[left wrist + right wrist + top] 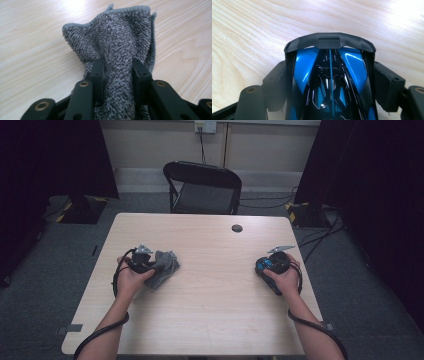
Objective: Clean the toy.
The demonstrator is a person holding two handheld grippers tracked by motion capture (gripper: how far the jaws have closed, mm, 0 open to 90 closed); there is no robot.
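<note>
Both hands parked mid-hold: left gripper pinches the grey towel, right gripper clamps the blue toy car w/ 2 jaws; next prob. lifting either off the table.

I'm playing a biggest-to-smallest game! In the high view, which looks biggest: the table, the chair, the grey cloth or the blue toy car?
1. Table, by far the biggest.
2. Black chair; it stands farther from the camera, so it may look smaller than it is.
3. Grey cloth.
4. Blue toy car, partly hidden by the right hand-held gripper, so this one is close to the cloth.
</note>
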